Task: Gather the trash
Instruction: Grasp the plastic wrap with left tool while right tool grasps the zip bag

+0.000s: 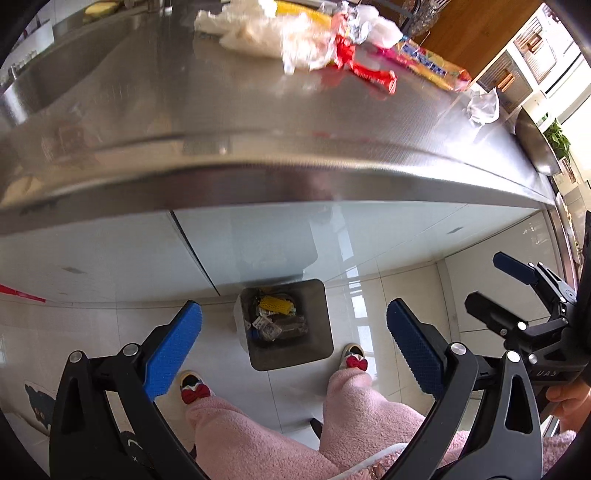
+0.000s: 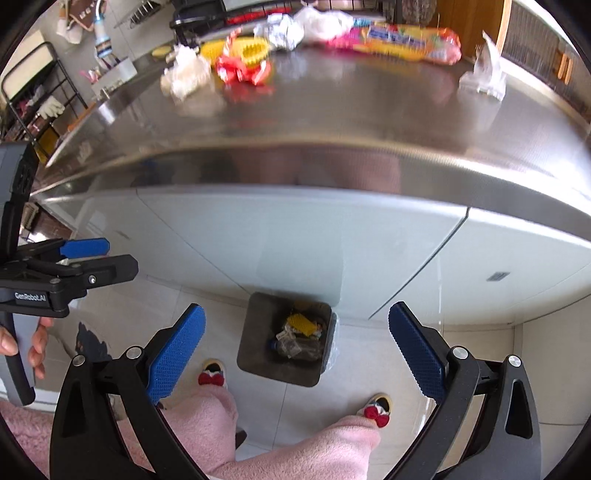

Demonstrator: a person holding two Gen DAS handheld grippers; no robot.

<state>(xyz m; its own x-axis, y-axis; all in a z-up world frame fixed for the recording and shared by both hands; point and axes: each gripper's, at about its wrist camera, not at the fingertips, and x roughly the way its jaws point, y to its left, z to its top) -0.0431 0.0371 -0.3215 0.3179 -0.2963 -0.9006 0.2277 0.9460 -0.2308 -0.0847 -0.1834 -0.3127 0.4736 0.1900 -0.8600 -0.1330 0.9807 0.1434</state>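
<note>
Both grippers hang above a grey trash bin [image 1: 291, 356] [image 2: 275, 369] that stands on the floor below the counter's edge, with wrappers and a yellow piece inside. My left gripper [image 1: 293, 310] is open and empty. My right gripper [image 2: 295, 310] is open and empty too. On the steel counter [image 1: 221, 110] [image 2: 332, 122] lie a red wrapper [image 1: 354, 64] [image 2: 243, 72], white plastic bags [image 1: 258, 37], crumpled foil [image 2: 282, 31], a long colourful packet [image 1: 432, 68] [image 2: 402, 40] and a clear wrapper [image 1: 482, 107] [image 2: 487, 74]. Each gripper shows at the edge of the other's view.
A sink [image 1: 74, 66] is set into the counter's left end. Pale cabinet doors [image 2: 295, 236] stand behind the bin. The person's legs in pink fleece [image 1: 258, 435] and slippers with red bows [image 2: 212, 376] flank the bin. A wire rack [image 2: 37, 92] stands far left.
</note>
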